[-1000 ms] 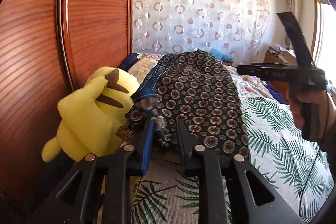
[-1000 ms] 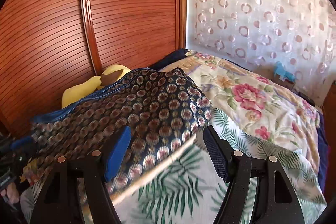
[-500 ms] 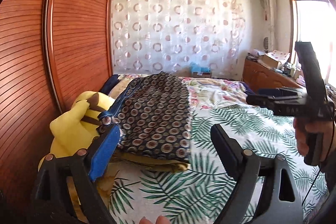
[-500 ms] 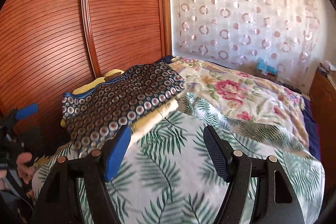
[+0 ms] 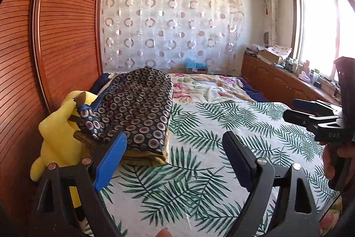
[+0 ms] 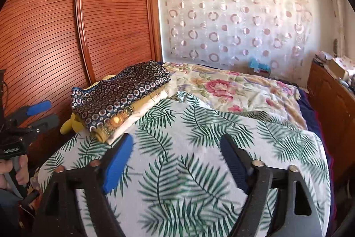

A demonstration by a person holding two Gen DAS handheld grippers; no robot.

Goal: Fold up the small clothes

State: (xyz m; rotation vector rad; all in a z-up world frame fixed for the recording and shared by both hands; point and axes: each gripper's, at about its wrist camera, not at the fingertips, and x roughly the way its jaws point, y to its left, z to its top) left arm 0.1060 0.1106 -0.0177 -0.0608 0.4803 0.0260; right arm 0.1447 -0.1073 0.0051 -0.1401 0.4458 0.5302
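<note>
**Both grippers empty above the bed, folded garment on the pile**

Two grippers are held over a bed sheet printed with green palm leaves [image 5: 221, 126]. The left gripper [image 5: 175, 159] is seen with its jaws spread wide and nothing between them; its blue pad [image 5: 111, 161] stands just in front of the folded pile without touching it. The right gripper [image 6: 177, 159] is also spread, its jaws having just been opening further, and only the leaf-print sheet is seen between them.

The folded dark navy garment patterned with small ringed circles [image 5: 137, 108] is laid on top of a stack of folded yellowish and cream cloths [image 6: 124, 123], at the left side of the bed beside the reddish slatted wooden wardrobe doors [image 5: 66, 37]. A yellow plush toy with brown-tipped ears [image 5: 60, 132] is wedged between the pile and the wardrobe, touching the garment's edge.

Beyond the pile, a floral quilt with pink flowers [image 6: 221, 86] is spread across the far part of the bed. A sheer curtain with ring motifs [image 5: 168, 28] is hung behind it.
</note>
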